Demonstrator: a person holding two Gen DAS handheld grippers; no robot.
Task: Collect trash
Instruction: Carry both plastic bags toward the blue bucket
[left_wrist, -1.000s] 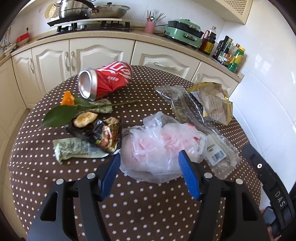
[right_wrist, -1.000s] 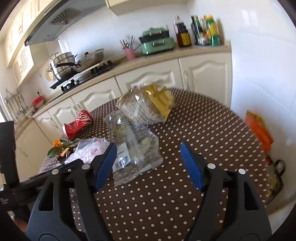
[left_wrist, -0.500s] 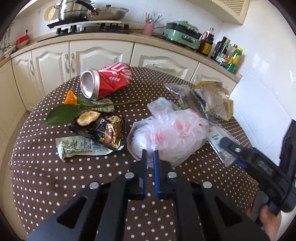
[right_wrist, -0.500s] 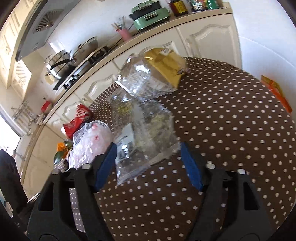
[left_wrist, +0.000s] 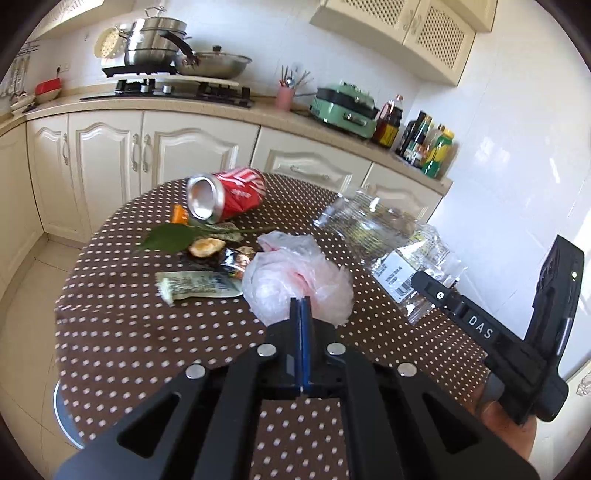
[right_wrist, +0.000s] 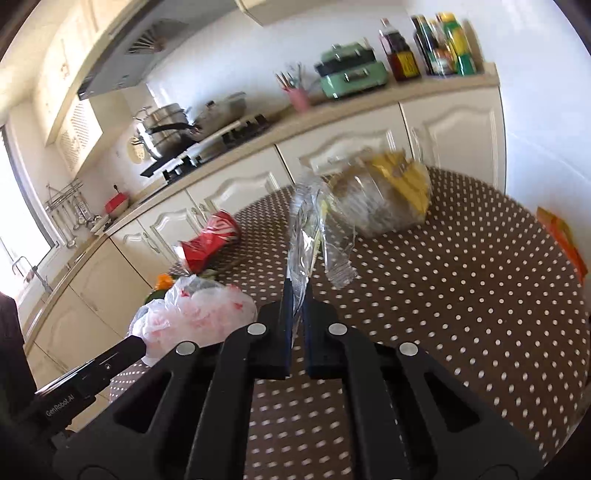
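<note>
My left gripper (left_wrist: 301, 306) is shut on a crumpled pink-and-white plastic bag (left_wrist: 295, 277) and holds it over the dotted brown table (left_wrist: 147, 332). My right gripper (right_wrist: 297, 291) is shut on a clear plastic wrapper (right_wrist: 310, 236) and holds it raised and hanging edge-on. That wrapper also shows in the left wrist view (left_wrist: 391, 240). A crushed red can (left_wrist: 225, 195), a green leaf (left_wrist: 170, 238), snack wrappers (left_wrist: 199, 284) and a yellow-and-clear bag (right_wrist: 388, 199) lie on the table.
Cream cabinets and a counter with a stove (left_wrist: 166, 88), a green appliance (left_wrist: 343, 109) and bottles (left_wrist: 424, 144) stand behind the table. An orange packet (right_wrist: 561, 236) lies beyond the table's right edge. A white tiled wall is at the right.
My right gripper has shut on the clear wrapper and lifted it. My left gripper, open a second ago, has shut on the plastic bag and raised it.
</note>
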